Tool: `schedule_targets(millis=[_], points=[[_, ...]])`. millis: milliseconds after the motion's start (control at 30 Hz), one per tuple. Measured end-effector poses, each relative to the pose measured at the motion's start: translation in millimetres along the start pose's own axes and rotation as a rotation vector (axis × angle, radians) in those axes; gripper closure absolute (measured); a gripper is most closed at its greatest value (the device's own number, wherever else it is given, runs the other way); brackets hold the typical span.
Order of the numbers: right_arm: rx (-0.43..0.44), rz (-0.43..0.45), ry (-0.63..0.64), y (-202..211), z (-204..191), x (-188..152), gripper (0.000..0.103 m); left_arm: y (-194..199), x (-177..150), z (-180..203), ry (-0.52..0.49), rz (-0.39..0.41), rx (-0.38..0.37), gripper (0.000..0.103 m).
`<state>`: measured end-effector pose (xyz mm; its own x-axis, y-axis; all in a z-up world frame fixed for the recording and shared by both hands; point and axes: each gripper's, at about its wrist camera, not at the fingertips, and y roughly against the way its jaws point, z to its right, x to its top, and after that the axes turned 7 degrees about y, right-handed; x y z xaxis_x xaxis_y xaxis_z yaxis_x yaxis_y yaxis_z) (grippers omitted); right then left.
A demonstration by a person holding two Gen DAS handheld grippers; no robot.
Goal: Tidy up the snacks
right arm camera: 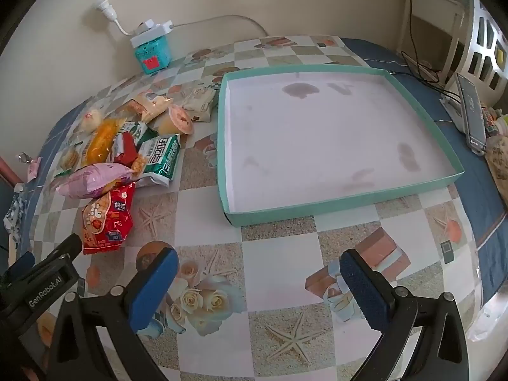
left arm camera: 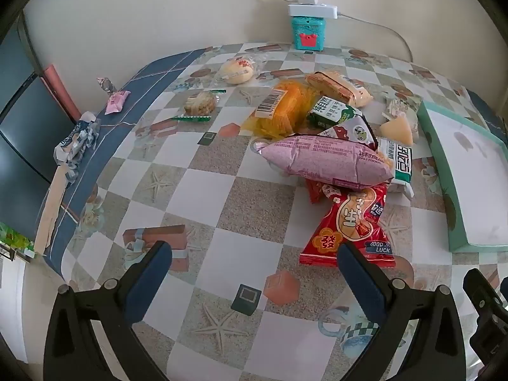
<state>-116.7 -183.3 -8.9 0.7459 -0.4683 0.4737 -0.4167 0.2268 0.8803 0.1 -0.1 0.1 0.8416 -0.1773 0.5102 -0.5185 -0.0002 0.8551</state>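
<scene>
Blue pads on both tools are wide apart and hold nothing. Left tool (left arm camera: 254, 260) hangs over the desk (left arm camera: 203, 197), near the red bag (left arm camera: 349, 225). Snacks (right arm camera: 120, 152) lie in a pile left of the green box (right arm camera: 343, 204). Right tool (right arm camera: 258, 270) hangs near the box's near wall.
</scene>
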Motion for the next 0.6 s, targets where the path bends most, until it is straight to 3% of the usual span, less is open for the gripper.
schedule_targets(millis=[600], points=[[-0.005, -0.008, -0.008, -1.8, 1.4, -0.1, 0.000, -3.0, -0.1, 1.1, -0.003, -0.011, 0.008, 0.000]])
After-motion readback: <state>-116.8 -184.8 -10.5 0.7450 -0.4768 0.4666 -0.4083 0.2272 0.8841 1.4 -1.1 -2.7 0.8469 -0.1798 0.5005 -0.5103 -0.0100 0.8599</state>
